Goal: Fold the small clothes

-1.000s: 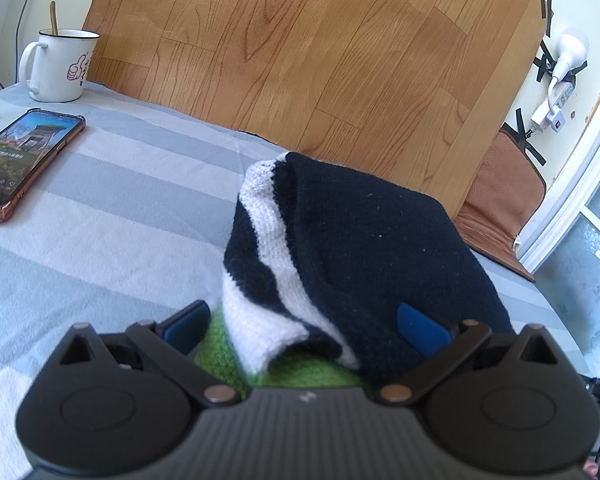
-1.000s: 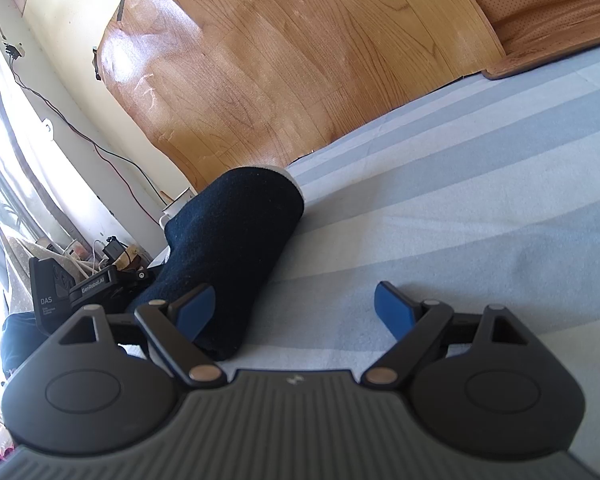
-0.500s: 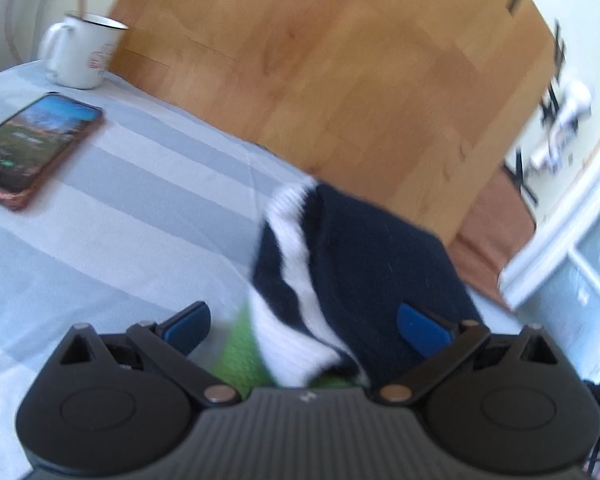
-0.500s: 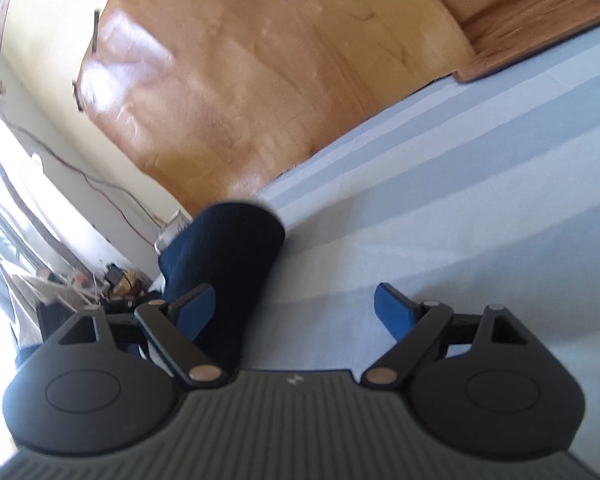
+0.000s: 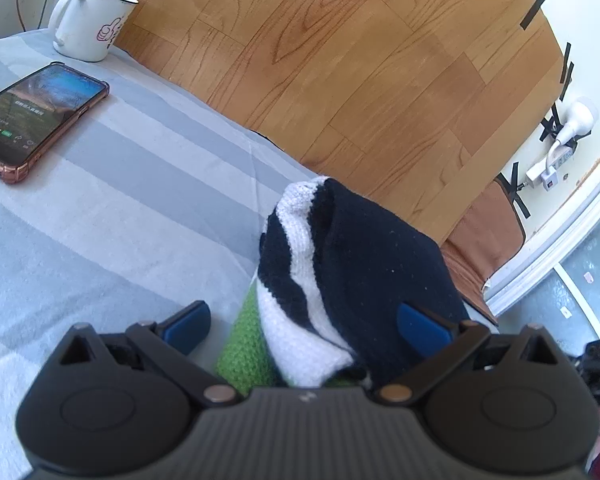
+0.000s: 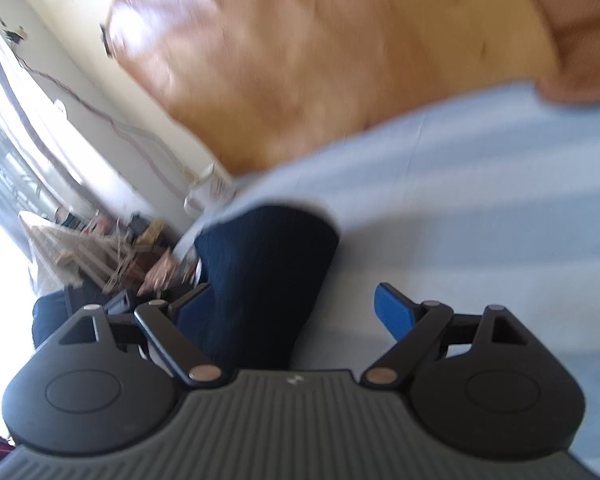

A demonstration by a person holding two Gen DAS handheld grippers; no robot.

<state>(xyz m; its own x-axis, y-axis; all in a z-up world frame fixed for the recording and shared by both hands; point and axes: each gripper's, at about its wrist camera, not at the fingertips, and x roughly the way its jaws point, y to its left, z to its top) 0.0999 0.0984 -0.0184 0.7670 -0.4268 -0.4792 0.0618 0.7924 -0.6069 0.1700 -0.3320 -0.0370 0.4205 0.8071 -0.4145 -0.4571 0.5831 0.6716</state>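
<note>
Two grippers hover low over the striped blue-grey surface (image 5: 132, 208). Between the wide-spread jaws of the left gripper (image 5: 302, 322) sits a rolled knit garment (image 5: 352, 280), navy with white bands and a green edge, gripped by neither pad. The right gripper (image 6: 296, 308) also has its jaws wide, empty, the garment beside its left finger. Farther off lie a phone (image 5: 36, 116) and a white mug (image 5: 90, 20).
</note>
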